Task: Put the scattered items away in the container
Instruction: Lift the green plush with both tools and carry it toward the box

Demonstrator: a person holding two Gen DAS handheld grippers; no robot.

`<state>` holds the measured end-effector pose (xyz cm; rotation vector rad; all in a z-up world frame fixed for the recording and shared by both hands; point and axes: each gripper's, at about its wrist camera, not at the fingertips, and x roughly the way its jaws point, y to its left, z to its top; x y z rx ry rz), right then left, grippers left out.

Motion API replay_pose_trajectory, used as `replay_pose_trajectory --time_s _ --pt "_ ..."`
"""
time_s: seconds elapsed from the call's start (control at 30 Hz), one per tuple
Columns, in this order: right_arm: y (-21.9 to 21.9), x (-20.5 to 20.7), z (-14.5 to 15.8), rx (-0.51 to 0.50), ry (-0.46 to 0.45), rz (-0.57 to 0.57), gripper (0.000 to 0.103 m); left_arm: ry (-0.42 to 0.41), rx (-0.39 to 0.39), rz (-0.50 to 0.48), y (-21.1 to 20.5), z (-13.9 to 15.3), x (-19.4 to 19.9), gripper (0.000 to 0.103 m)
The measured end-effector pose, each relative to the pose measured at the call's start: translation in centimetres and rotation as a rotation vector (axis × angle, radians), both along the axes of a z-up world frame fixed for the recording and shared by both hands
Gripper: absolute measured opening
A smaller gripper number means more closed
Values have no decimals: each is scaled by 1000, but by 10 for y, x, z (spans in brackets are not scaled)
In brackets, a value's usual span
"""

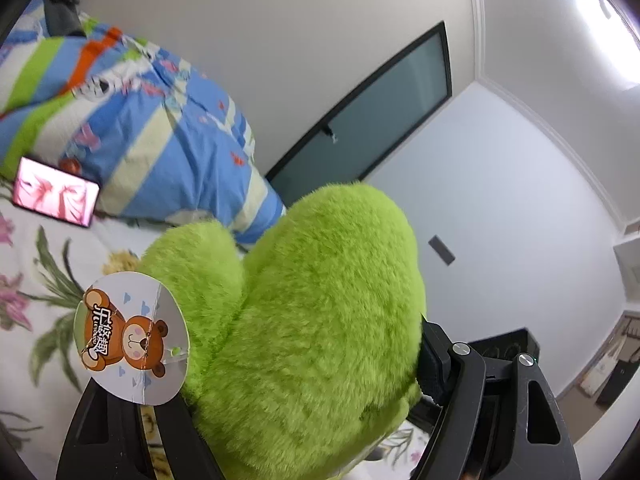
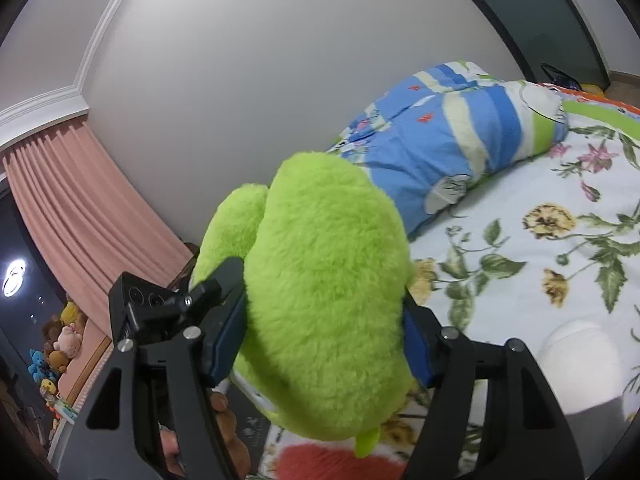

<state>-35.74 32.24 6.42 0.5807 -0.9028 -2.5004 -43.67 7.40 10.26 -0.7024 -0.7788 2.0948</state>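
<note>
A bright green plush toy [image 1: 320,320] fills the middle of the left wrist view, squeezed between the black jaws of my left gripper [image 1: 304,376]. A round paper tag with a cartoon bear [image 1: 132,338] hangs from it on the left. In the right wrist view the same green plush [image 2: 324,300] is squeezed between the blue pads [image 2: 416,344] of my right gripper [image 2: 320,344]. The left gripper's black body [image 2: 168,304] shows at the plush's left side. A red fuzzy part [image 2: 340,462] shows below. No container is in view.
Both grippers are held above a bed with a floral sheet [image 2: 540,240]. A folded blue striped quilt [image 1: 140,128] lies along the wall. A lit phone [image 1: 56,197] lies on the sheet. A white object [image 2: 580,364] sits at the right. Pink curtains [image 2: 80,216] hang left.
</note>
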Motion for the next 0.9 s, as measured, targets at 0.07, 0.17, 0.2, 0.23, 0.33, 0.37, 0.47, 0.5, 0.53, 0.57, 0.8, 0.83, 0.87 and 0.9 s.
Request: replay_pose_trajectory --time_s 0.07,0.17,0.2,0.23,0.33,0.37,0.47,0.5,0.53,0.57,0.8,0.83,0.87,0.9 --pt "-13 1 16 13 21 5 68 18 -22 13 -11 21 1 79" --pt "-34 2 43 9 42 22 68 38 -59 34 -30 50 9 79" --pt "-42 4 52 10 49 26 68 43 -74 46 -38 59 15 79" --pt "-52 8 61 7 57 33 68 46 -84 58 -47 68 22 79" --pt "-83 19 81 2 74 66 68 35 -100 104 -83 87 43 79" --pt "-95 22 86 -6 77 86 68 29 -106 116 -97 94 50 79" --pt "-135 31 97 -35 74 166 68 18 -139 185 -145 111 78 79" --pt "-150 33 100 -47 69 196 68 14 -145 208 -160 113 87 79" --pt "-168 35 103 -51 65 226 68 6 -149 236 -178 116 97 79" --pt "-183 37 105 -53 61 251 68 -5 -149 264 -198 117 106 79" --pt "-318 43 99 -35 -19 446 69 -128 -91 453 -337 93 159 79" --pt "-339 42 93 -30 -35 476 69 -146 -77 481 -355 86 166 79" --pt "-357 41 89 -22 -49 501 69 -171 -63 509 -374 76 172 79" --pt "-375 39 83 -11 -66 523 69 -197 -47 538 -392 65 176 79"
